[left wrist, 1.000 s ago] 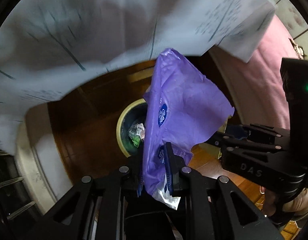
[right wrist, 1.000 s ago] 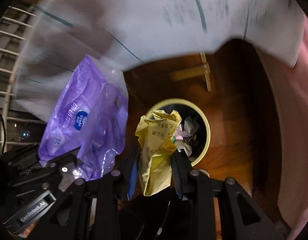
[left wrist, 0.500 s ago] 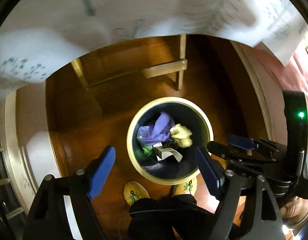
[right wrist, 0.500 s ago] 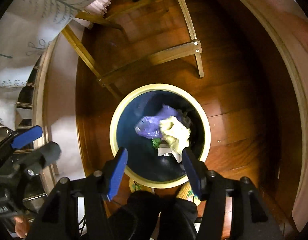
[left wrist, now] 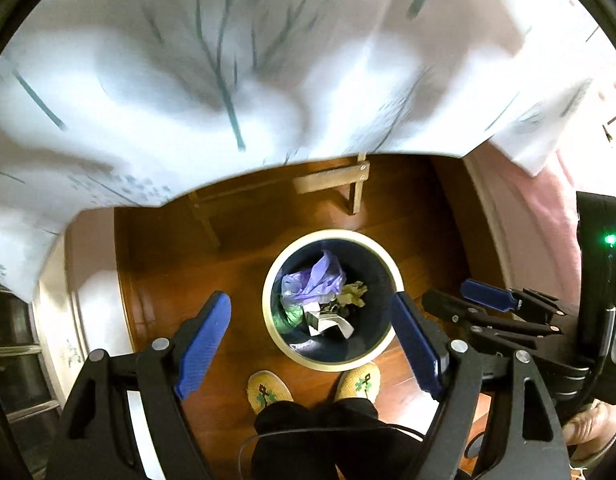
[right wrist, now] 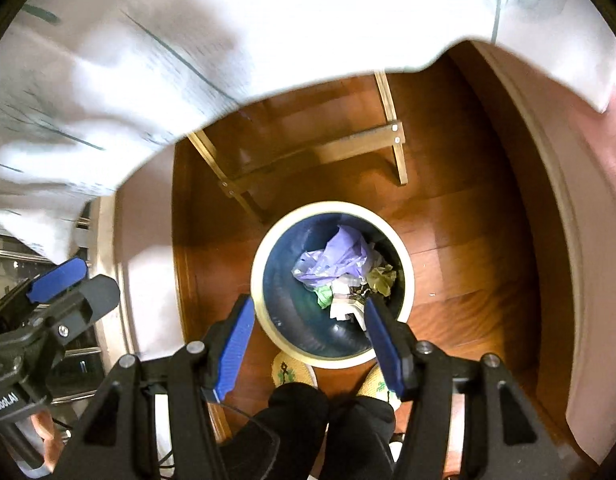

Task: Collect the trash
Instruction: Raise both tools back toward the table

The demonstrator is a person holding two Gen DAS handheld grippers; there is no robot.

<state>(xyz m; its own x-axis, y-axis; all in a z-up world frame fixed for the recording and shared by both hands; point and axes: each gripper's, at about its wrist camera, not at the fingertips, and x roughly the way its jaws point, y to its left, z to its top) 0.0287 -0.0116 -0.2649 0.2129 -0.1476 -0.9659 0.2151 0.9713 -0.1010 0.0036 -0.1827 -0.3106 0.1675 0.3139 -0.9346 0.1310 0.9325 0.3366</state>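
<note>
Both wrist views, looking steeply down. The trash lies in the round bin with the cream rim, which stands on the wooden floor. Inside, I see a crumpled purple plastic bag toward the far side, a crumpled yellow wrapper just beside it on the right, a scrap of green below the purple bag, and white paper nearest the viewer. The pieces touch one another in a single heap at the bottom of the dark blue interior. In the right wrist view the same heap appears: purple bag, yellow wrapper, green scrap, white paper, all within the bin.

My left gripper hangs above the bin with its blue pads spread wide; nothing is between them, and the bin's opening shows in the gap. My right gripper also hangs over the bin with its pads apart, less widely than the left, and empty. Each gripper is visible at the edge of the other's view, side by side and apart.

Below the bin, nearest the viewer, two yellow embroidered slippers and dark trouser legs of the person stand just beside the rim. Beyond the bin, a light wooden frame stands on the floor. A white cloth with a dark branch pattern hangs across the upper part of both views, blurred. A pink surface fills the right edge.
</note>
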